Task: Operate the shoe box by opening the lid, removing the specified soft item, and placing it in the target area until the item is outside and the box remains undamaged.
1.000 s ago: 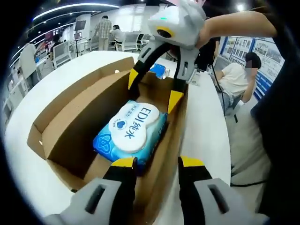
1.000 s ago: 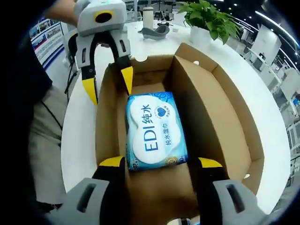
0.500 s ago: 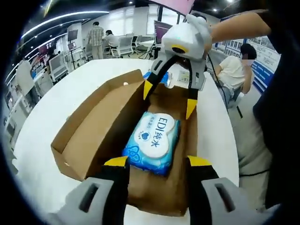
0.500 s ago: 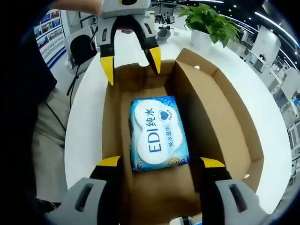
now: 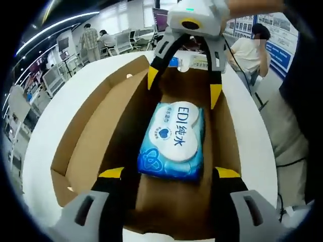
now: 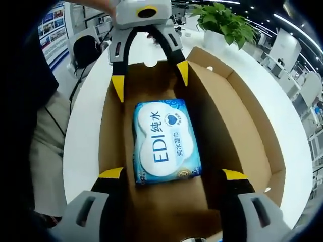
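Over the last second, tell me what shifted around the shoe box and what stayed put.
Both tongs moved into line with the wet wipes pack, one at each end of it: the left tongs came across from the box's side wall, and the right tongs squared up at the opposite end. Both stayed open, gripping nothing. The pack stayed flat on the floor of the shoe box, lid folded back.

Both grippers (image 5: 168, 172) (image 6: 172, 174) now centred over pack (image 5: 174, 141)

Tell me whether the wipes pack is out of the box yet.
Still in: the wipes pack lies flat on the floor of the open box, no jaws touching it.
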Available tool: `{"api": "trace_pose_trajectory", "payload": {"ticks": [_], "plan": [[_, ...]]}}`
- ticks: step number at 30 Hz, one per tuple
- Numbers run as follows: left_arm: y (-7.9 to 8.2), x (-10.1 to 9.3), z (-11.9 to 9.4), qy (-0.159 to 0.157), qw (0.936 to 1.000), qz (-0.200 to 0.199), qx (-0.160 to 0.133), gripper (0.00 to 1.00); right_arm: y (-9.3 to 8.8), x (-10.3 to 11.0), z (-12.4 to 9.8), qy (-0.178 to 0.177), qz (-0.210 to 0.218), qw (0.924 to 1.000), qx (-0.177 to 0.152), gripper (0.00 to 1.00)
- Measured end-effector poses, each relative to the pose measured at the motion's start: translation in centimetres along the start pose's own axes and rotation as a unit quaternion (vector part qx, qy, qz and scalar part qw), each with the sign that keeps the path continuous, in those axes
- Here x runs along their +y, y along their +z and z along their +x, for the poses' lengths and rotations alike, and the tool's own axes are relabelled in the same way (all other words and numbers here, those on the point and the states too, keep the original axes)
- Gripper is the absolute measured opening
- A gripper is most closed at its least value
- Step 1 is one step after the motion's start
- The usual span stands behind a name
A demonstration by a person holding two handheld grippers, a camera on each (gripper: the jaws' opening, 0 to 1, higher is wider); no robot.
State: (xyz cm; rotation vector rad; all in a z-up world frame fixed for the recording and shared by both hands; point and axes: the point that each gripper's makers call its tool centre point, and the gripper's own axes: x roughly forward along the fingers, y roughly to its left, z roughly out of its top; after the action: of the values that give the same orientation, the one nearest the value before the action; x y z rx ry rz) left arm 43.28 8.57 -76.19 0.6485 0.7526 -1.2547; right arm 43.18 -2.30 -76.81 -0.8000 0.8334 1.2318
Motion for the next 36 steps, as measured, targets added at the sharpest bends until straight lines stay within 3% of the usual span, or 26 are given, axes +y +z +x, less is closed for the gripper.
{"api": "trace_pose_trajectory", "payload": {"ticks": [4, 8, 13, 22, 31, 36], "plan": [[0.1, 0.4, 1.0, -0.013, 0.9998, -0.015, -0.003, 0.72, 0.1, 0.0, 0.9, 0.005, 0.003, 0.9999, -0.010, 0.76], [0.2, 0.2, 1.8, -0.025, 0.9997, 0.000, -0.004, 0.72, 0.1, 0.4, 1.9, 0.013, 0.006, 0.9998, -0.012, 0.78], [-0.4, -0.5, 3.0, -0.041, 0.9987, 0.027, 0.014, 0.72, -0.3, 0.4, 3.2, 0.017, 0.005, 0.9998, -0.007, 0.79], [-1.3, -0.4, 4.5, -0.041, 0.9975, 0.041, 0.040, 0.73, -1.2, 0.9, 4.7, 0.033, 0.019, 0.9993, 0.005, 0.75], [-1.7, -0.4, 5.2, -0.049, 0.9965, 0.044, 0.051, 0.74, -1.7, 0.8, 5.4, 0.037, 0.001, 0.9992, 0.014, 0.77], [-2.0, -0.4, 5.7, -0.050, 0.9953, 0.042, 0.072, 0.75, -1.7, 0.8, 5.3, 0.039, -0.003, 0.9992, 0.014, 0.76]]}}
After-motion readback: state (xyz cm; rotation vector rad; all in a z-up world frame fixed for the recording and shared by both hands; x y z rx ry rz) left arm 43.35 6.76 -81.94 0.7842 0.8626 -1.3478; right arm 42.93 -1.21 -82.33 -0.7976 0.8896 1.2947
